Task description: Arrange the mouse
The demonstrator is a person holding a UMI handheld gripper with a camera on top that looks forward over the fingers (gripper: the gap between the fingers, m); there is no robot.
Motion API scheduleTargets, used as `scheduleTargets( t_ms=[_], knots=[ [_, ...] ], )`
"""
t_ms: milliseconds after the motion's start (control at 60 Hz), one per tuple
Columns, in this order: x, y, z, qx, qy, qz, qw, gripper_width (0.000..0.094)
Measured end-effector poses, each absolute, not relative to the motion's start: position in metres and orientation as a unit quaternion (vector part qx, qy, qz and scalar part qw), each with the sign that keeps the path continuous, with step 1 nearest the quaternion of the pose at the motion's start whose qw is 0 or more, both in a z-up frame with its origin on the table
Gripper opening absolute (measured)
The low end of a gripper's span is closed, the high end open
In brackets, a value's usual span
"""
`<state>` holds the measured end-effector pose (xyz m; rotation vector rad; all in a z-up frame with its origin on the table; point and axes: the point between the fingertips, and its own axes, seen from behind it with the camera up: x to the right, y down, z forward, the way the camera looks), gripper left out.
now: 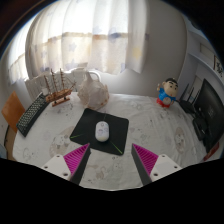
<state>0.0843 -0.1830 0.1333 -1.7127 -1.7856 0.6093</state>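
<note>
Hovering gripper (110, 158), fingers spread wide, holding nothing | white mouse (102, 130) on black mousepad (100, 129) just ahead, centred, long axis pointing away

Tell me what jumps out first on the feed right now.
The white mouse on a dark mousepad, just ahead of the open tongs, whose pink pads frame it from below. To the left lies a black keyboard near a small wooden rack; to the right stands a colourful figure by a dark monitor. Bright curtains fill the background.
</note>
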Motion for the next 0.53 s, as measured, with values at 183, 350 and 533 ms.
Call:
scheduleTargets(
  t_ms=[183, 350, 533],
  knots=[
    [0.140, -0.173, 0.144, -0.653, -0.668, 0.219, 0.283, 0.0849],
    [0.146, -0.160, 0.146, -0.653, -0.665, 0.214, 0.293, 0.0851],
    [0.146, -0.155, 0.144, -0.656, -0.662, 0.216, 0.292, 0.0850]
  ],
)
